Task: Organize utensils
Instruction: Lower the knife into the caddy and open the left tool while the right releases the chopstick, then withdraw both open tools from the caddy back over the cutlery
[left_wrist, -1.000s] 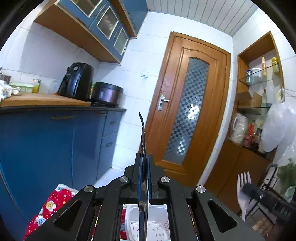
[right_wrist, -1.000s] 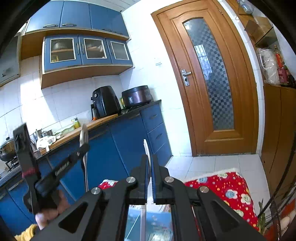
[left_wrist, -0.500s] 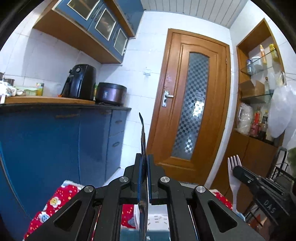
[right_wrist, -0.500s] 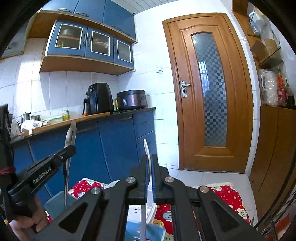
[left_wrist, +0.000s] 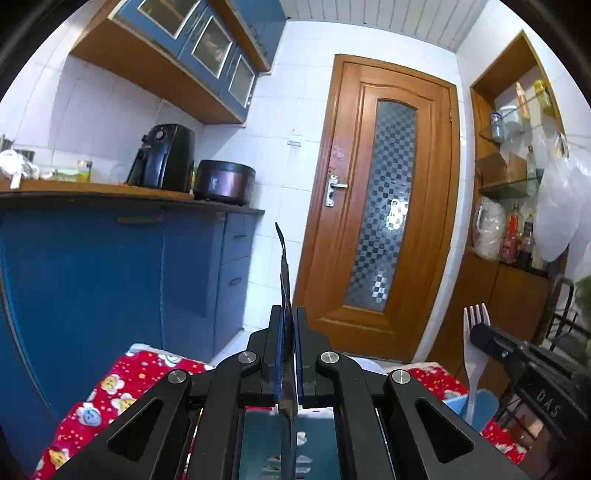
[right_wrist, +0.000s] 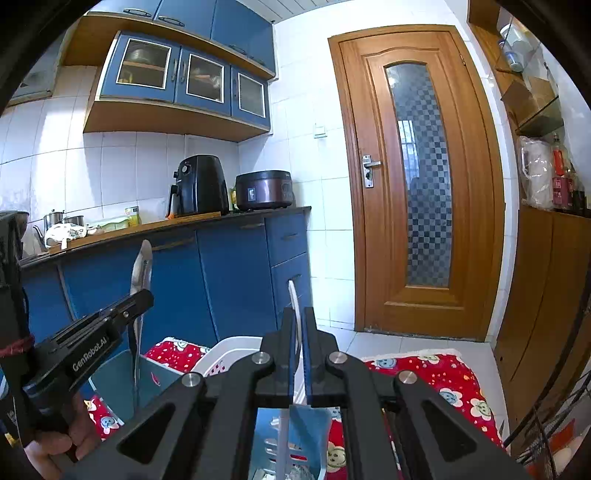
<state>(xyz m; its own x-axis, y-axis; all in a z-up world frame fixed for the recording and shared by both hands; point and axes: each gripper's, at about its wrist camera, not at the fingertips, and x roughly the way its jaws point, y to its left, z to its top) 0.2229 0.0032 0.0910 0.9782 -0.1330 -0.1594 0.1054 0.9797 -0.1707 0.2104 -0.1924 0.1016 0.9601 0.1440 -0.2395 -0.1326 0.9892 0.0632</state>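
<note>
My left gripper is shut on a metal knife, which stands upright and edge-on between the pads. The right wrist view shows that knife's blade rising from the left gripper, with a hand holding the tool at the lower left. My right gripper is shut on a white plastic fork, also upright and edge-on. From the left wrist view the fork shows its tines up, beside the right gripper. Both utensils hang above containers.
Below the grippers are a white slotted basket, a teal bin and a light blue bin on a red patterned cloth. Blue cabinets run along the left. A wooden door stands ahead, shelves at the right.
Both grippers have sunk and rolled more level, each still shut on its utensil. The red cloth and the containers have come up into view beneath them.
</note>
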